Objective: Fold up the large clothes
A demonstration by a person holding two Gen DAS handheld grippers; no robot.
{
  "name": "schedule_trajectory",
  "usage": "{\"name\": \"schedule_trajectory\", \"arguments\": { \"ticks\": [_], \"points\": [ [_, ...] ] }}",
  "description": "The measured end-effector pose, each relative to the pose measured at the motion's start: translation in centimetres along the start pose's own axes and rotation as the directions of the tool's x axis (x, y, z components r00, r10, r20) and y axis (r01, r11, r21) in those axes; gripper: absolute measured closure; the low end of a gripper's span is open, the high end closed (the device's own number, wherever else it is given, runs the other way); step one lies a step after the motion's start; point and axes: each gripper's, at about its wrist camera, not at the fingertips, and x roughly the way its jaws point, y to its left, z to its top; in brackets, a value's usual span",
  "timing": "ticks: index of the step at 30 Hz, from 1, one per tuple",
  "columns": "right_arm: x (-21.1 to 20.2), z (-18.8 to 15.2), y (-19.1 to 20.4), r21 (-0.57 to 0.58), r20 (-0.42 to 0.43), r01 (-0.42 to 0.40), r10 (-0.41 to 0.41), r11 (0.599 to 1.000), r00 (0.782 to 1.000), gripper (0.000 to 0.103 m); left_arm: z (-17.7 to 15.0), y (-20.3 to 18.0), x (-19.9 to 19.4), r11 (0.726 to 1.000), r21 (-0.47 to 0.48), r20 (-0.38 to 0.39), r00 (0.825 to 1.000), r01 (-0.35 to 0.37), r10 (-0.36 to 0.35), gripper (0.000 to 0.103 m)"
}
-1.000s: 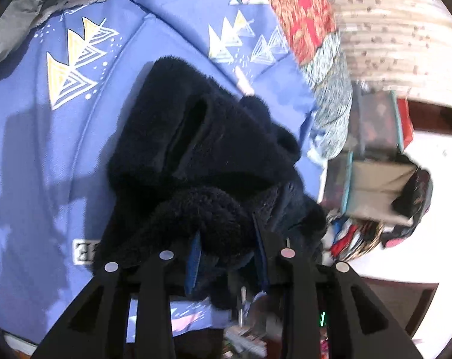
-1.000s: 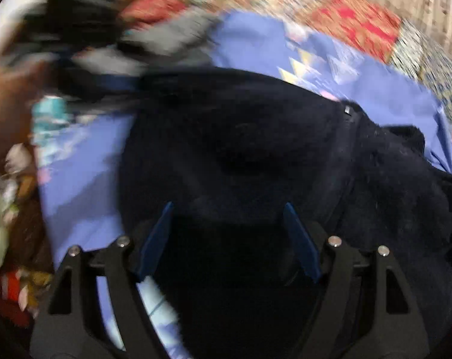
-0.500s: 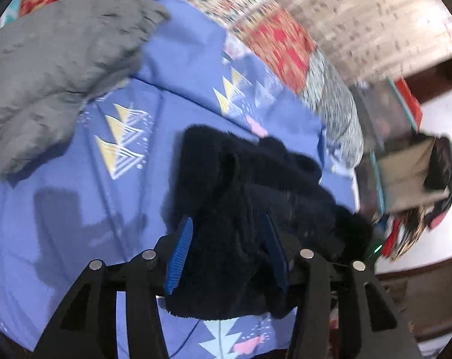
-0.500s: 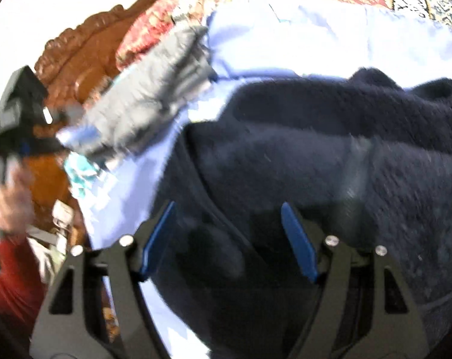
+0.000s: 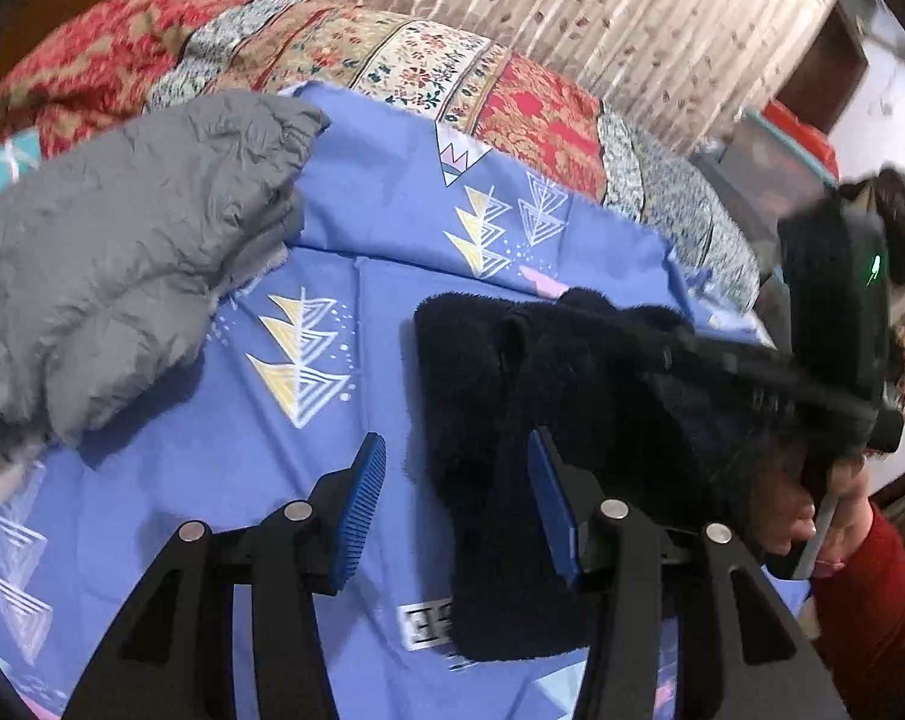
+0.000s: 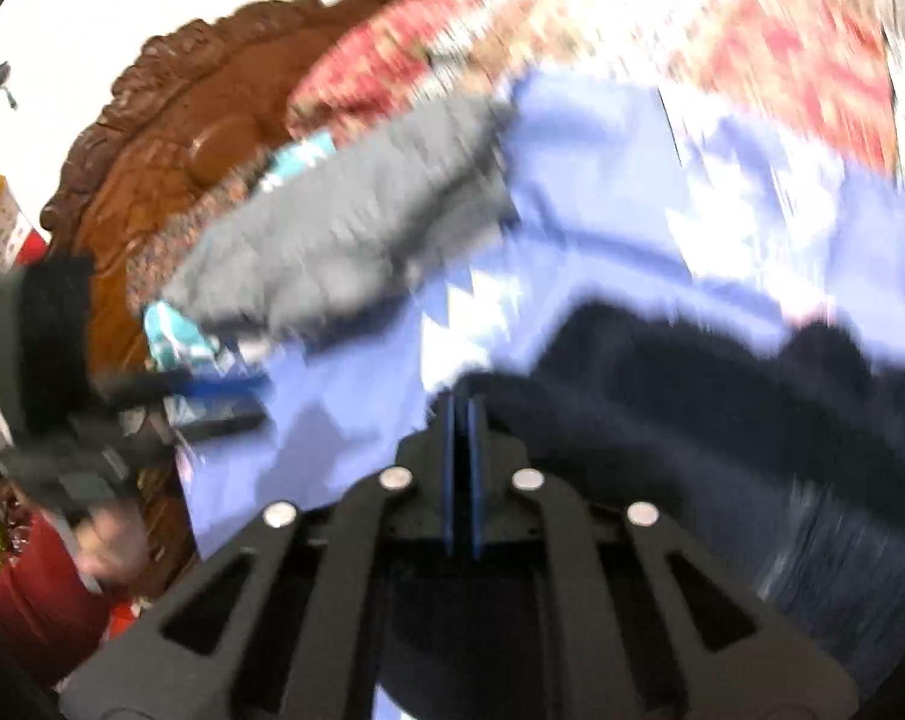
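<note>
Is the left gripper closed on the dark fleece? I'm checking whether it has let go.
No: the left gripper has its jaws spread wide, with only the fleece garment's edge lying between them on the blue sheet.

A blue sheet (image 5: 392,222) printed with yellow and white triangles covers the bed. Along the bed's far edge lies a red and cream patchwork quilt (image 5: 404,54). Behind the quilt hangs a pleated beige curtain (image 5: 602,6) with a small leaf print. A carved brown wooden headboard (image 6: 170,120) stands at the head end of the bed. Stacked boxes (image 5: 770,156) sit beyond the bed's far right corner, partly hidden.
</note>
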Motion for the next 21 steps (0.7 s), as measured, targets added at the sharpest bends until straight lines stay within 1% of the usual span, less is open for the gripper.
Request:
{"name": "schedule_trajectory", "arguments": {
  "ticks": [2,3,4,5,6,7,8,9,10,11,12,13,14,15,16,17,18,19,20,21],
  "points": [
    [1.8,1.3,0.3,-0.017,-0.015,0.042,-0.042,0.999,0.999,0.099,0.1,-0.2,0.8,1.000,-0.019,0.005,1.000,0.023,-0.023,0.033],
    [3.5,1.5,0.0,-0.036,-0.036,0.102,-0.104,0.994,0.994,0.099,0.1,-0.7,1.4,1.000,-0.013,0.007,1.000,0.026,-0.026,0.033],
    [5.3,1.4,-0.6,-0.052,-0.063,0.177,-0.180,0.983,0.982,0.098,0.2,-1.2,2.5,1.000,0.002,0.004,1.000,0.023,-0.023,0.033],
    [7.0,1.0,-1.5,-0.047,-0.103,0.232,-0.236,0.972,0.966,0.097,0.2,-1.6,3.4,1.000,0.009,-0.001,1.000,0.018,-0.018,0.032],
    [8.6,0.3,-3.0,-0.004,-0.160,0.247,-0.245,0.969,0.956,0.092,0.1,-1.9,4.3,1.000,0.011,-0.006,1.000,0.017,-0.017,0.031],
    [9.5,-0.6,-4.6,0.066,-0.211,0.218,-0.200,0.974,0.957,0.090,0.1,-2.1,5.6,1.000,0.007,-0.019,0.999,0.026,-0.026,0.031],
    [9.0,-1.4,-6.0,0.148,-0.217,0.158,-0.124,0.976,0.968,0.089,0.1,-2.2,6.9,0.999,-0.002,-0.039,0.999,0.033,-0.033,0.031],
    [7.8,-1.9,-6.8,0.199,-0.195,0.110,-0.071,0.974,0.978,0.089,0.0,-2.2,7.8,0.999,-0.008,-0.057,0.998,0.036,-0.037,0.031],
    [5.1,-2.3,-7.5,0.246,-0.129,0.054,-0.022,0.968,0.991,0.089,-0.1,-2.2,9.1,0.999,-0.010,-0.081,0.996,0.038,-0.038,0.031],
    [1.9,-2.6,-8.0,0.256,-0.056,0.015,-0.001,0.966,0.998,0.088,-0.1,-2.3,10.0,1.000,-0.006,-0.094,0.995,0.031,-0.031,0.030],
    [-1.2,-3.1,-8.4,0.245,0.002,0.001,-0.002,0.969,1.000,0.079,-0.1,-2.2,10.6,1.000,0.000,-0.102,0.995,0.019,-0.019,0.030],
    [-5.0,-4.0,-8.8,0.220,0.062,0.025,-0.039,0.975,0.997,0.056,-0.1,-2.1,11.2,1.000,0.005,-0.108,0.994,0.008,-0.008,0.030],
    [-9.1,-5.2,-9.2,0.184,0.121,0.107,-0.131,0.977,0.984,0.044,0.0,-2.0,11.6,1.000,0.007,-0.113,0.994,0.009,-0.008,0.029],
    [-11.9,-6.3,-9.5,0.157,0.167,0.192,-0.218,0.969,0.962,0.027,0.1,-1.8,12.0,1.000,0.008,-0.116,0.993,0.009,-0.008,0.025],
    [-15.2,-7.9,-10.0,0.125,0.219,0.331,-0.351,0.935,0.910,0.024,0.2,-1.7,12.2,1.000,0.007,-0.114,0.994,0.005,-0.004,0.023],
    [-17.5,-9.5,-10.7,0.091,0.231,0.461,-0.469,0.883,0.852,0.023,0.5,-1.7,12.4,1.000,0.004,-0.111,0.994,0.004,-0.003,0.021],
    [-18.6,-10.5,-11.2,0.069,0.216,0.530,-0.531,0.845,0.819,0.024,0.8,-1.7,12.5,1.000,0.001,-0.111,0.994,0.011,-0.011,0.021],
    [-19.5,-12.0,-12.2,0.047,0.178,0.589,-0.587,0.807,0.790,0.024,1.0,-1.9,12.6,1.000,-0.001,-0.106,0.994,0.017,-0.017,0.021],
    [-19.9,-13.4,-13.2,0.034,0.134,0.613,-0.612,0.789,0.780,0.024,1.2,-2.2,12.6,1.000,0.002,-0.101,0.995,0.019,-0.018,0.021],
    [-19.8,-14.2,-13.8,0.027,0.105,0.623,-0.622,0.782,0.776,0.024,1.3,-2.5,12.8,1.000,0.006,-0.099,0.995,0.016,-0.015,0.023]
  ]
}}
